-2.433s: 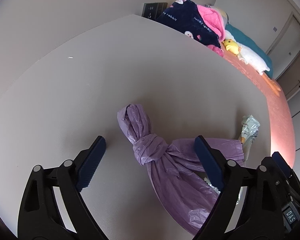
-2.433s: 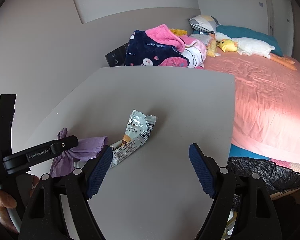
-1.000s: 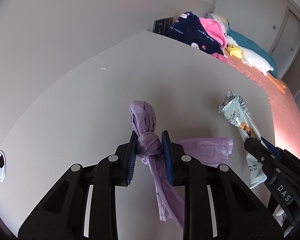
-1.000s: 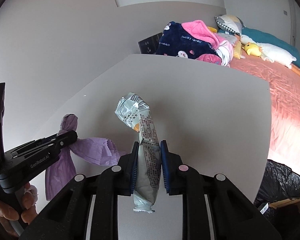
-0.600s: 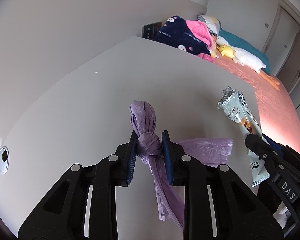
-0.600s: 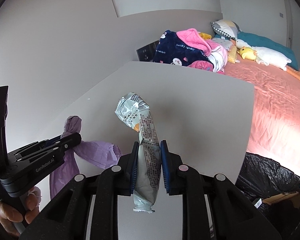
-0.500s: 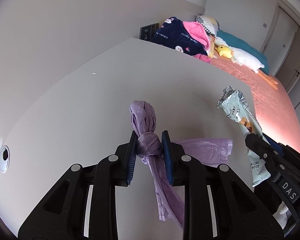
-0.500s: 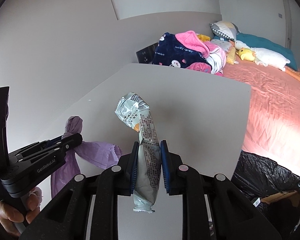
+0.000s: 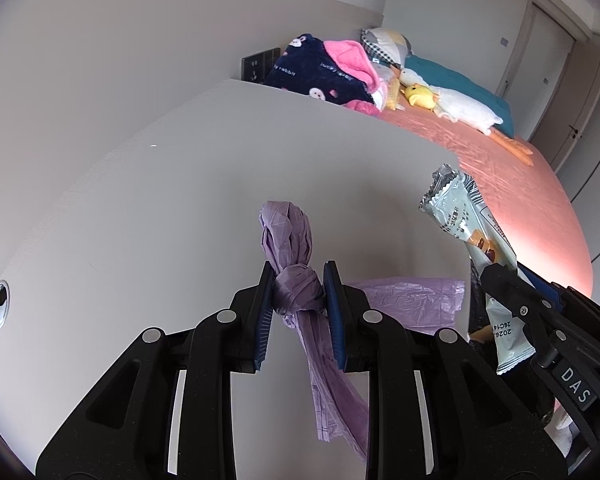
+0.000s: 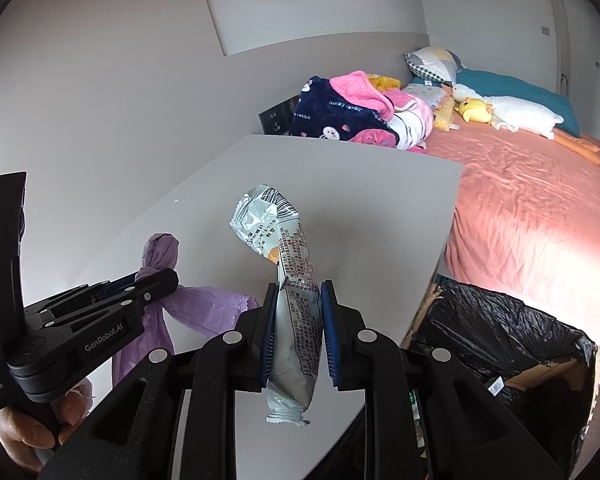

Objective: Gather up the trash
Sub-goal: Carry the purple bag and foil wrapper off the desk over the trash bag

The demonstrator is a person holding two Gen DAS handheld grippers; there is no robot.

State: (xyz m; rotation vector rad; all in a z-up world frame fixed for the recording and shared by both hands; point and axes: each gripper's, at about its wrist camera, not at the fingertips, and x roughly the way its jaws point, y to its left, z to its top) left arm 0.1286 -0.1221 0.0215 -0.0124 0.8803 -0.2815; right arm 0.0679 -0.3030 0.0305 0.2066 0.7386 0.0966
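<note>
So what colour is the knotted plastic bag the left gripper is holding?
Pale purple. The plastic bag shows best in the left wrist view, pinched at its knot by the left gripper.

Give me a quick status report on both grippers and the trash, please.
Left gripper shut on purple bag at its knot. Right gripper shut on snack wrapper. Both lifted off table. Black-lined bin lower right, path open.

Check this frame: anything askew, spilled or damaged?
Nothing stands out. The left gripper is shut on the knotted purple bag, the right gripper on the wrapper, and the black-lined bin sits open beside the table.
</note>
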